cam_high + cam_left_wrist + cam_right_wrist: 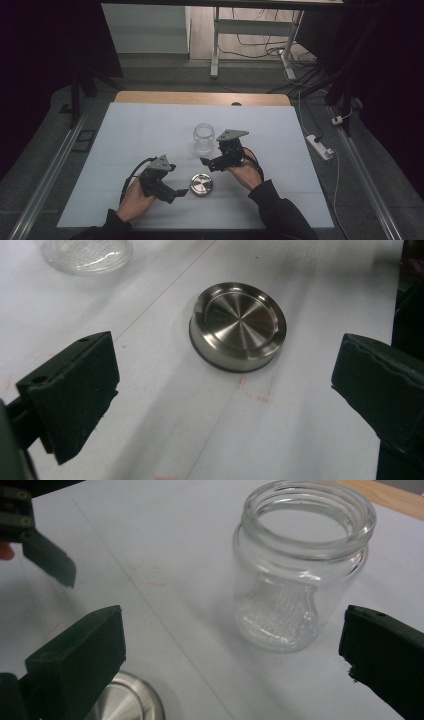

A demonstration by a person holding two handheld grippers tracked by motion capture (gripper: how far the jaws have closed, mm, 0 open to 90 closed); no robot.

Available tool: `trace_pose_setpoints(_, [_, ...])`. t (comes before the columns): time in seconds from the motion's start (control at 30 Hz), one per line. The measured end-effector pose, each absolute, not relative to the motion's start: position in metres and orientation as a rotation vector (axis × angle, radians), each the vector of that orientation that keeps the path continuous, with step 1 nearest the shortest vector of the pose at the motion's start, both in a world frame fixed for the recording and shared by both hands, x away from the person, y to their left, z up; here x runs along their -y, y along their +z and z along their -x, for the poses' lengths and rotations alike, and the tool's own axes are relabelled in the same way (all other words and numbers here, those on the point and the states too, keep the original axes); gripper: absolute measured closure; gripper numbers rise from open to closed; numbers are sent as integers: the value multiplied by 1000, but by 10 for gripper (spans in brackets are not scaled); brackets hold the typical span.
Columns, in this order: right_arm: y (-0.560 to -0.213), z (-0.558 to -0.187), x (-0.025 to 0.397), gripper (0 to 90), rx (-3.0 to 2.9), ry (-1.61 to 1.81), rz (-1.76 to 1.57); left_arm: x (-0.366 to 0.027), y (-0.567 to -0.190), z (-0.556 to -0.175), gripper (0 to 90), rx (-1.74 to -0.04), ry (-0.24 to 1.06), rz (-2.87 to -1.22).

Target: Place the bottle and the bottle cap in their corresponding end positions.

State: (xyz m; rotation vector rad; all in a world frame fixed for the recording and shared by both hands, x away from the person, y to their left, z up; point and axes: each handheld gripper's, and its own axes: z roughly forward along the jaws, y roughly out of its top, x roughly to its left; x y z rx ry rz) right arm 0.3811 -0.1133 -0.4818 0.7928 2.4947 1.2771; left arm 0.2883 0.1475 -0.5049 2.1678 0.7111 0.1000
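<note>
Round brushed-steel lid (238, 326), clear ribbed-looking glass jar (300, 565)

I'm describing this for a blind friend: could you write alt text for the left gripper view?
A round brushed-steel lid lies flat on a white table sheet, framed between the two wide-open black jaws of the left tongs, which do not touch it. The base of a clear glass jar shows at the top left corner.
</note>
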Motion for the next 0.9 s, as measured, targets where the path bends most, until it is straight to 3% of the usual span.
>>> trace_pose_setpoints(0.9, [-489,-339,140,0,-2568,1238,-713,-186,-504,-266,0,-823,113,-2142])
